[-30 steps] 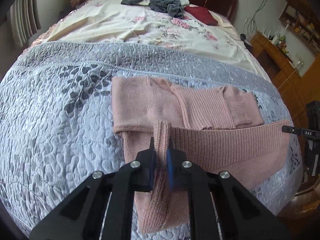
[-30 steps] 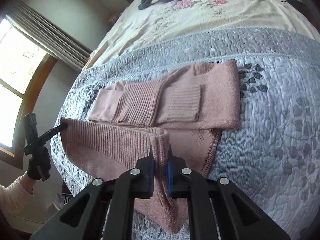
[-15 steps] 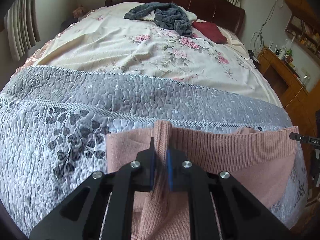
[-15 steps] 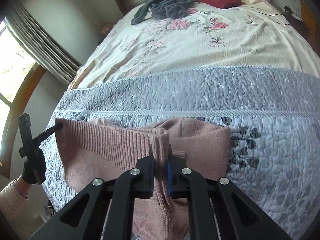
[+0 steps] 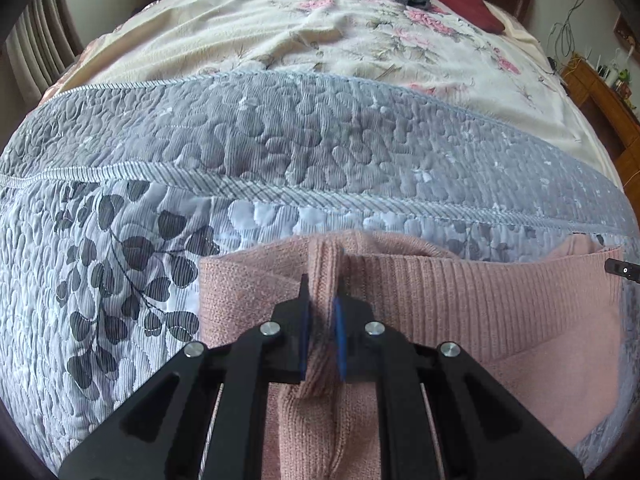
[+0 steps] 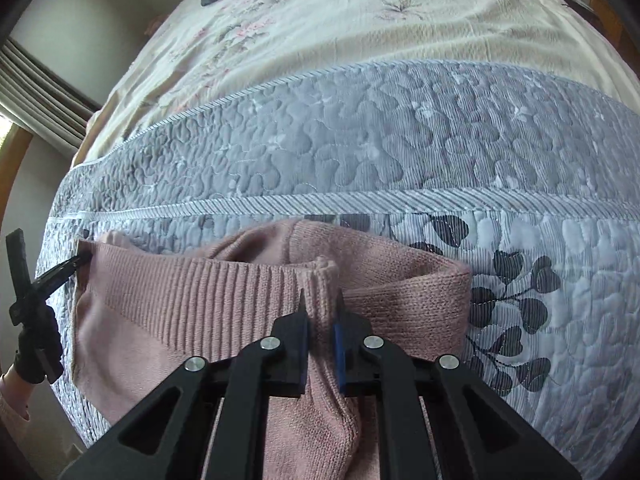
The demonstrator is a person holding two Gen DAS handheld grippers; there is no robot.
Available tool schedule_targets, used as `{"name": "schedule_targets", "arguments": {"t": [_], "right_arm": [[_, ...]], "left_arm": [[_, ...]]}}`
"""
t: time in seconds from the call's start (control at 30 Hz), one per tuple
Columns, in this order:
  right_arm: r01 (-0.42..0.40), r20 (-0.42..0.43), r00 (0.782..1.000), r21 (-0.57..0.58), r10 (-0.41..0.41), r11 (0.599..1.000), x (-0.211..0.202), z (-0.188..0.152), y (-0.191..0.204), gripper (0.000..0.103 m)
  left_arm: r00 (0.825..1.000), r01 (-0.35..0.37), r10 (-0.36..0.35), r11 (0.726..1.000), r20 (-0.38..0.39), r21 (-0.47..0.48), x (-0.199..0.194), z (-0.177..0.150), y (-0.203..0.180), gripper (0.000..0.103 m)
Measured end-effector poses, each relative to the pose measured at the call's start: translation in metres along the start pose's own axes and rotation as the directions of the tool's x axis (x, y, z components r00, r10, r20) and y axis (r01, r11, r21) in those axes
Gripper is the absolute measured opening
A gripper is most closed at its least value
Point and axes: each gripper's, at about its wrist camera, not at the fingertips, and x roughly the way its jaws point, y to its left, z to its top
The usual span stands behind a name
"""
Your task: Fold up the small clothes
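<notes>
Your two wrist cameras both sit low and close over the bed's [image 5: 120, 280] foot edge, looking along their fingers toward the headboard end, and they share the pink sweater [image 5: 460, 300] [image 6: 180, 304], the grey quilt [image 6: 360, 140] and the floral blanket [image 5: 240, 32].

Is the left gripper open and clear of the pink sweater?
No, the left gripper is shut on a bunched fold of the pink sweater.
</notes>
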Motion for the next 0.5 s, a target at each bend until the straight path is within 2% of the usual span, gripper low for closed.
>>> {"name": "schedule_targets", "arguments": {"t": [0.07, 0.13, 0.27, 0.33, 0.5], "right_arm": [[0.012, -0.006, 1.0, -0.001, -0.012, 1.0, 0.004, -0.002, -0.002, 0.013], [0.019, -0.001, 1.0, 0.003, -0.019, 1.0, 0.0, -0.003, -0.002, 0.02], [-0.002, 0.035, 0.999, 0.017, 0.001, 1.0, -0.026, -0.016, -0.002, 0.032], [-0.017, 0.044, 0.999, 0.012, 0.016, 1.0, -0.043, -0.03, -0.001, 0.036], [-0.079, 0.007, 0.997, 0.035, 0.079, 0.996, -0.073, -0.083, -0.002, 0.042]], "left_arm": [[1.0, -0.016, 0.016, 1.0, -0.013, 0.004, 0.005, -0.002, 0.002, 0.015], [1.0, -0.011, 0.01, 1.0, -0.015, -0.011, 0.003, -0.003, 0.007, 0.02], [1.0, -0.028, 0.028, 0.999, 0.009, -0.045, -0.017, -0.007, 0.014, 0.027], [0.999, -0.028, 0.03, 0.998, 0.035, -0.057, -0.034, -0.013, 0.015, 0.036], [0.997, -0.005, 0.007, 1.0, 0.074, -0.027, -0.077, -0.043, 0.005, 0.041]]}}
